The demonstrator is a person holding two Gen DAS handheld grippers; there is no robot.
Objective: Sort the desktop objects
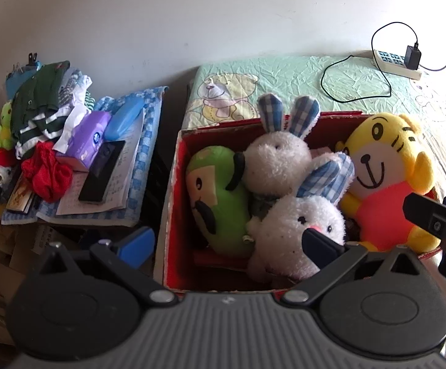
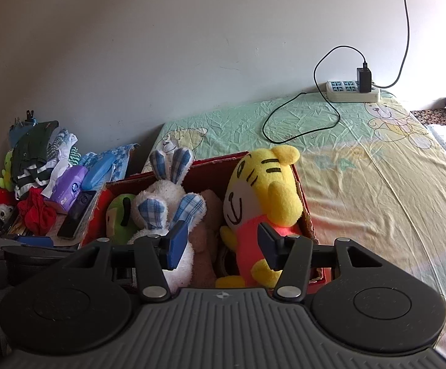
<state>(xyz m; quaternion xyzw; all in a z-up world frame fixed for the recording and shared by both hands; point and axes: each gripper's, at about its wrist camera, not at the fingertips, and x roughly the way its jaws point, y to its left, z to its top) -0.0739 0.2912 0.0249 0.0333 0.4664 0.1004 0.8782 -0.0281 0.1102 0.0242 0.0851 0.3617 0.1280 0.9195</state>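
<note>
A red box (image 1: 173,184) stands on the bed sheet, packed with plush toys: a green one (image 1: 213,196), two white rabbits with blue checked ears (image 1: 275,160) (image 1: 296,230) and a yellow tiger in a pink shirt (image 1: 383,166). My left gripper (image 1: 227,243) hovers open over the box's near edge, one pad outside the left wall, the other before the lower rabbit. My right gripper (image 2: 223,244) is open too, just in front of the tiger (image 2: 263,184) and a rabbit (image 2: 161,196) in the box (image 2: 217,163). Nothing is held.
To the left, a low table (image 1: 149,141) holds clothes, a red cloth (image 1: 49,175), a purple tissue pack (image 1: 87,138), a blue case, a black phone and papers. A power strip (image 2: 352,92) with charger and black cable lies at the bed's back. Bare sheet (image 2: 376,200) spreads right of the box.
</note>
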